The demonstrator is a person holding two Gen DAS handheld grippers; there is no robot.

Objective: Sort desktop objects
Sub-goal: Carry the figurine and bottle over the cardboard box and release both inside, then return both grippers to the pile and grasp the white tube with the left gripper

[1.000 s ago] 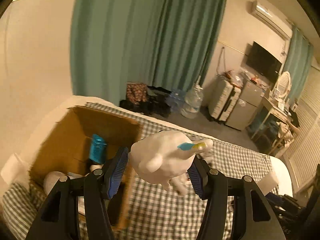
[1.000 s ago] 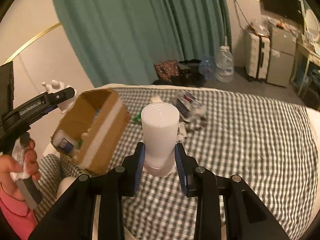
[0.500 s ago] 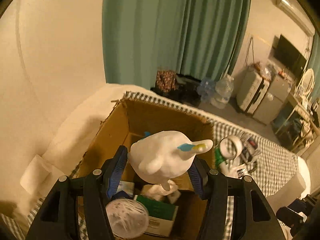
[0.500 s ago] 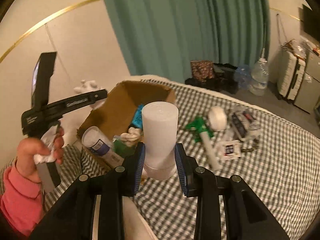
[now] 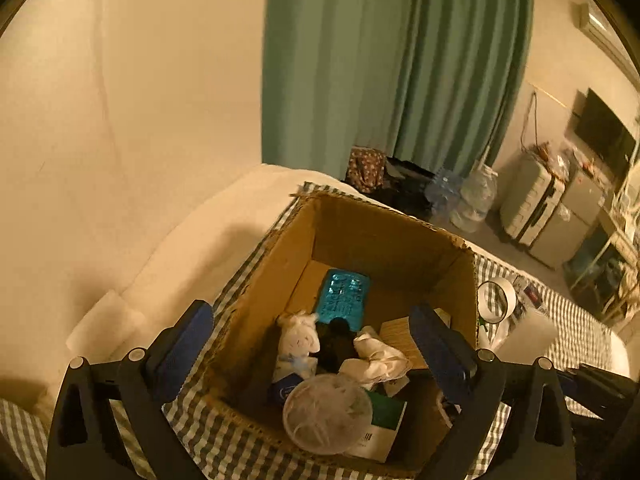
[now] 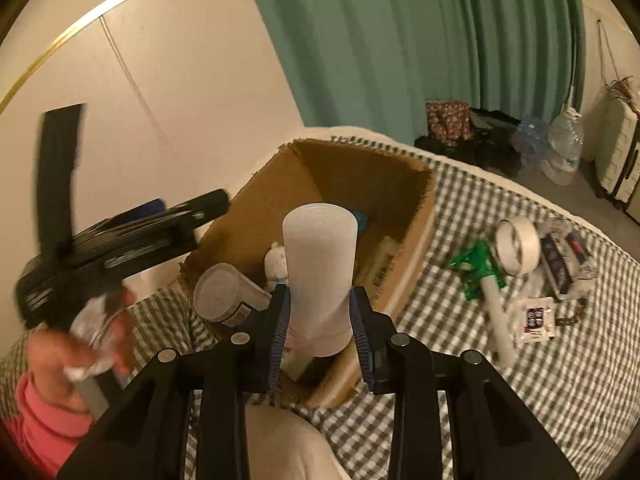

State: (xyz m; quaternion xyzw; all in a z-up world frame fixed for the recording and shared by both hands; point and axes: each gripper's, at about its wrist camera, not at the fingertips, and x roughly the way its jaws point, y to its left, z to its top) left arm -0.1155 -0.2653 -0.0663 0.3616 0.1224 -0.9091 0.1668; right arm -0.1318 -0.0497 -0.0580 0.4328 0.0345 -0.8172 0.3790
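The left gripper (image 5: pixel 312 344), which held a white toy a moment ago, is opening empty above the cardboard box (image 5: pixel 384 236) where the toy (image 5: pixel 376 356) now lies, while the right gripper (image 6: pixel 320 332) clamps a white bottle (image 6: pixel 320 268) beside it.

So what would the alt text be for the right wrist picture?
A frosted white bottle clamped in the right gripper hangs over an open cardboard box on a checked cloth, with a tape roll lying beside the box.
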